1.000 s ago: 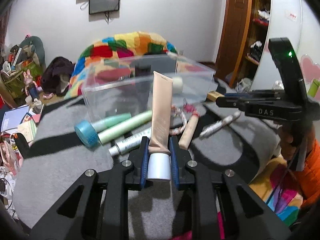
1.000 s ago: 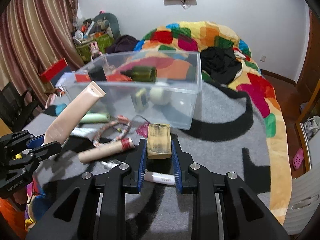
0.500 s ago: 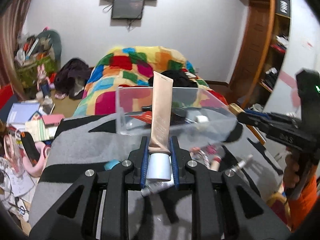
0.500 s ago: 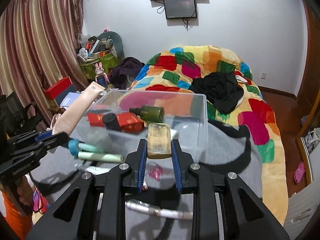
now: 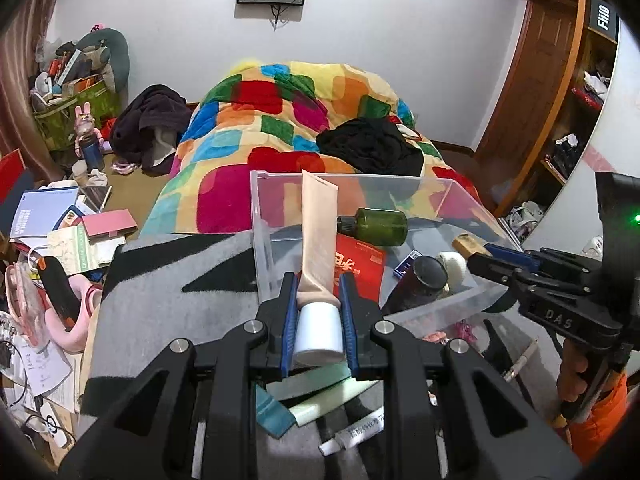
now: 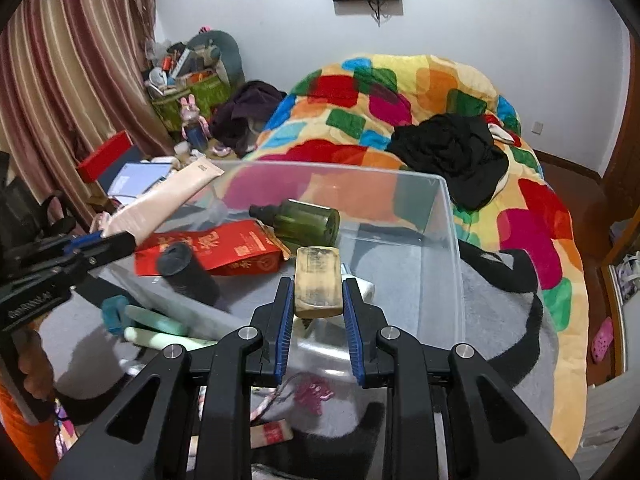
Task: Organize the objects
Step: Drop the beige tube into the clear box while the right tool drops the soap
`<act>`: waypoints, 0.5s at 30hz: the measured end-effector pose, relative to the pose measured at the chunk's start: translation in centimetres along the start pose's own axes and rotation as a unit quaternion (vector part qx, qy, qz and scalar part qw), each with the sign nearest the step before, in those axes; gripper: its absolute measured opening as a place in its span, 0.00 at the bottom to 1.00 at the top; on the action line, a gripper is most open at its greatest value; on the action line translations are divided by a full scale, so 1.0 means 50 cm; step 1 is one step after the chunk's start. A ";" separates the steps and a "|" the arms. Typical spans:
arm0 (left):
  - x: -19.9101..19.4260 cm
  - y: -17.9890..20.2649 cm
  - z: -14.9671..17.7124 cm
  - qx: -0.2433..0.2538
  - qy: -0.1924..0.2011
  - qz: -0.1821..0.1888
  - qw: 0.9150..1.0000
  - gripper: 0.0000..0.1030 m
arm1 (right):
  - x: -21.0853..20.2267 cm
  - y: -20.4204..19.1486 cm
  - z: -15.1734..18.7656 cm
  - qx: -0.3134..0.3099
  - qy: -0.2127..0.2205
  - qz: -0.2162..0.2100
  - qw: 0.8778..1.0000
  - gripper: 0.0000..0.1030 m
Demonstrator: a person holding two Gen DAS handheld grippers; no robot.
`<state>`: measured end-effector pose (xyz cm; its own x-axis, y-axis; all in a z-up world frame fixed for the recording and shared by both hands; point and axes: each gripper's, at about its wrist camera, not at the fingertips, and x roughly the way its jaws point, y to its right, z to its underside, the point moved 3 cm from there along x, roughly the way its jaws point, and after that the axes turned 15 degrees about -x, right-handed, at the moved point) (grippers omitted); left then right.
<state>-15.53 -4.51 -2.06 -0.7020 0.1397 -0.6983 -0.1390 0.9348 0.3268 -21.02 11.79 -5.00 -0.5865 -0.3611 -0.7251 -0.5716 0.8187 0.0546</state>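
Observation:
My left gripper (image 5: 319, 312) is shut on a beige tube with a white cap (image 5: 318, 240), held over the left end of the clear plastic bin (image 5: 460, 200). My right gripper (image 6: 318, 300) is shut on a tan wooden block (image 6: 318, 280), held above the bin's (image 6: 452, 248) near rim. The bin holds a green bottle (image 6: 304, 222), a red packet (image 6: 224, 250), a black cylinder (image 6: 186, 270) and a white round thing (image 5: 450, 264). The tube also shows in the right wrist view (image 6: 168, 200), and the block in the left wrist view (image 5: 468, 245).
Green tubes (image 6: 156, 330), a white tube (image 5: 352, 434), a braided cord (image 6: 272, 400) and a pink item (image 6: 314, 394) lie on the grey cloth (image 5: 168, 280) by the bin. A colourful blanket (image 6: 400, 92) lies behind. Books and clutter (image 5: 60, 216) sit at the left.
Both grippers have risen from the grey cloth and moved forward over the bin, each carrying its object.

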 end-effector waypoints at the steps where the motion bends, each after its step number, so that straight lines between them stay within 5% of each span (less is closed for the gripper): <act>1: 0.003 0.002 -0.001 0.000 -0.003 0.000 1.000 0.20 | 0.003 0.001 0.000 0.000 0.000 0.001 1.000 0.21; 15: -0.046 0.024 0.021 0.022 0.009 0.021 1.000 0.31 | -0.048 -0.017 0.007 -0.017 0.021 -0.014 1.000 0.22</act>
<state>-13.35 -3.39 -0.72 -0.7192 0.1727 -0.6730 -0.0793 0.9419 0.3265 -18.93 12.11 -3.56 -0.5928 -0.4030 -0.6973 -0.6069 0.7927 0.0578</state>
